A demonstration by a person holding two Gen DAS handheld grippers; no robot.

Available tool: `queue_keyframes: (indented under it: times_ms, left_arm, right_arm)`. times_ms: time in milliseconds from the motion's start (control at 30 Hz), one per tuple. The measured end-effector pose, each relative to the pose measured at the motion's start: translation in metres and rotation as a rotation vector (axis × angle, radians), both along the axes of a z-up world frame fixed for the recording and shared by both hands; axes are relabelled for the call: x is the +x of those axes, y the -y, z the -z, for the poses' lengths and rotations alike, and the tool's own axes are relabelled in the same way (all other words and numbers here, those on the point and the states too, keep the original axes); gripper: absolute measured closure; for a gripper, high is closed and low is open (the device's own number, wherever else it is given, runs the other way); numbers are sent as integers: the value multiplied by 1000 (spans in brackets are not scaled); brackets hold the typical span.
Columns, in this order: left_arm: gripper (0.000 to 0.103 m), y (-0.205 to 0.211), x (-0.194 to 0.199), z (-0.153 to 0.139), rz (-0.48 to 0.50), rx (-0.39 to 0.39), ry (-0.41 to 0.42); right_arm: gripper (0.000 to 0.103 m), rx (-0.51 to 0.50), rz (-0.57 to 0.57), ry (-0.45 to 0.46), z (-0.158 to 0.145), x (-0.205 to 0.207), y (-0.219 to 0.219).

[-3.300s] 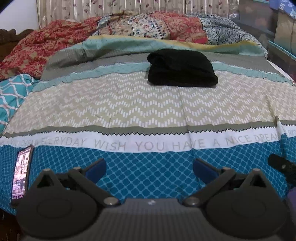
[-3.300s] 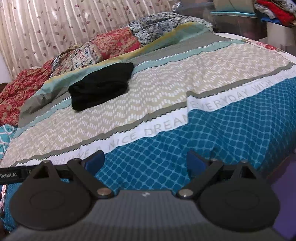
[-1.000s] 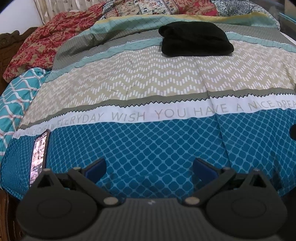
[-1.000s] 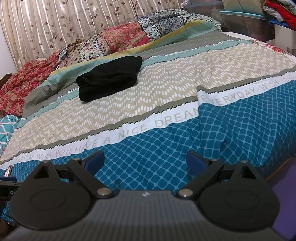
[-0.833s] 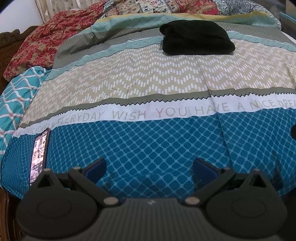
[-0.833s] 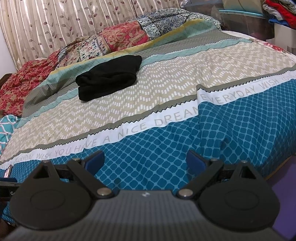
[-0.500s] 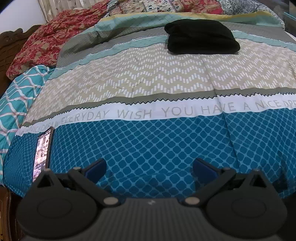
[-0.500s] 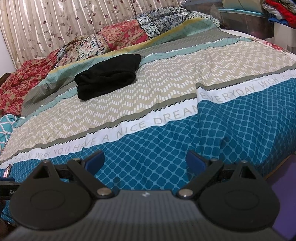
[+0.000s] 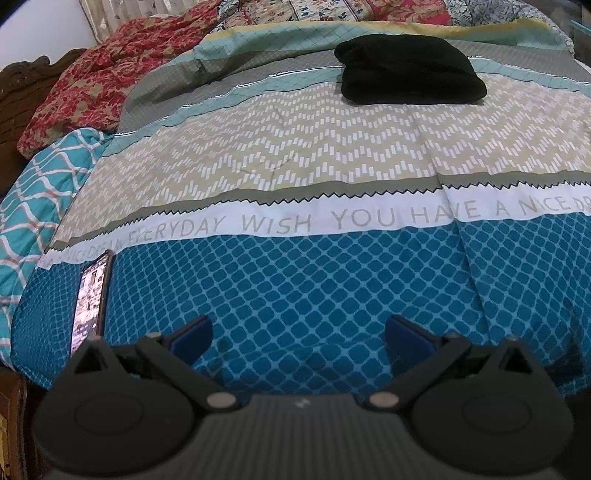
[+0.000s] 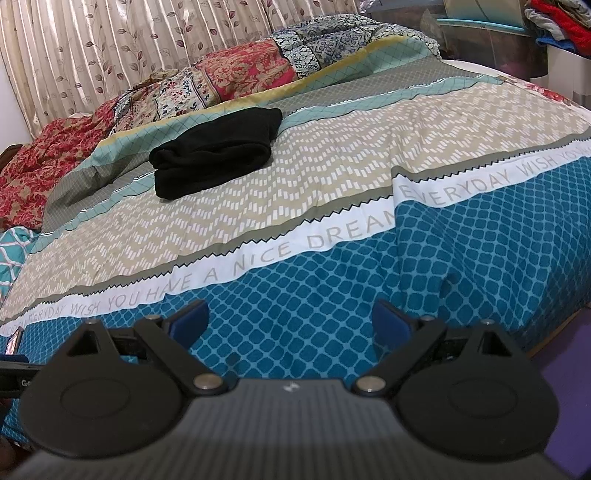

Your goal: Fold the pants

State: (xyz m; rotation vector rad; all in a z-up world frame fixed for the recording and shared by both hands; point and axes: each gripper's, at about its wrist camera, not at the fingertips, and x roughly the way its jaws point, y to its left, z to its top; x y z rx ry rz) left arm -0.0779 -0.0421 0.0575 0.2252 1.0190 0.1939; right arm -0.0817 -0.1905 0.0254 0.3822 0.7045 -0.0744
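Black pants [image 9: 410, 70] lie folded into a compact bundle on the far half of the bed, on the beige zigzag band of the cover. The right wrist view shows the same pants [image 10: 218, 146] at upper left. My left gripper [image 9: 299, 334] is open and holds nothing; it hovers over the blue near edge of the cover, well short of the pants. My right gripper [image 10: 290, 323] is open too, nothing between its fingers, above the same blue band and further to the right.
A phone [image 9: 90, 299] with a lit screen lies near the bed's front left corner. Red and patterned quilts [image 9: 110, 70] are piled at the head. Curtains [image 10: 129, 48] hang behind. Storage bins with clothes [image 10: 517, 33] stand at right. The bed's near edge [image 10: 554, 325] drops to the floor.
Both grippers stay open and empty. The left view has shifted slightly left and nearer; the pants have not moved on the bed.
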Motion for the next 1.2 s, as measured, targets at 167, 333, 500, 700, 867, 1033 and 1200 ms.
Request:
queue_keyframes:
  times_ms: [167,333,500,700,867,1033,1200]
  left_arm:
    - [0,1,0,0,6,4,-2]
    - [0,1,1,0,8,0,-5]
    - [0,0,0,-1,8,-14,-3]
    - [0,2,-4,-5,27,-67,11]
    - [0,5,-6,-8,33,-57,10]
    - [0,3,-6,-11,31,-57,23]
    - [0,4,-6,-10,37,-40,18]
  right_arm:
    - [7,-1,1,1,0,0,0]
    - [7,-1,1,2,0,0,0]
    - [7,0,0,1,0,0,1]
    - [7,0,-3,1,0,0,2]
    - [7,1,2,1,-1,0,1]
    - [7,4,5,1,-1,0,2]
    - [7,6,7,0,-1,-1,1]
